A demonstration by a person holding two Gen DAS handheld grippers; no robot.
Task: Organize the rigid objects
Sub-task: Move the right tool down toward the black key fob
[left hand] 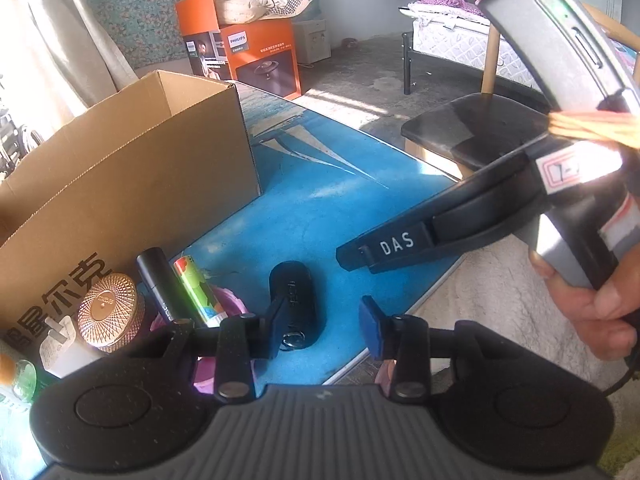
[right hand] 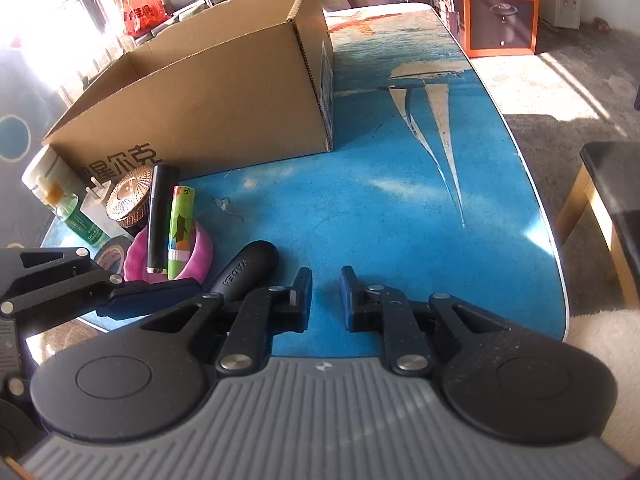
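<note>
A black oval case [left hand: 296,300] lies on the blue table top [right hand: 360,200]. My left gripper [left hand: 326,328] hangs over its near end. The left finger overlaps the case, and bare table shows between the case and the right blue pad [left hand: 370,328], so the jaws stand partly apart and grip nothing. In the right wrist view the case [right hand: 252,264] lies just left of my right gripper [right hand: 326,296], whose pads are nearly together with nothing between them. Beside the case lie a black tube [right hand: 160,220], a green printed tube [right hand: 180,228] and a rose-gold lidded jar [right hand: 130,196].
An open cardboard box [right hand: 224,92] stands behind the clutter. Near it are a white plug [right hand: 94,204], a green bottle [right hand: 76,220], a tape roll [right hand: 112,254] and a pink ring [right hand: 202,248]. A dark-seated chair [left hand: 480,128] and a hand [left hand: 592,304] are at right.
</note>
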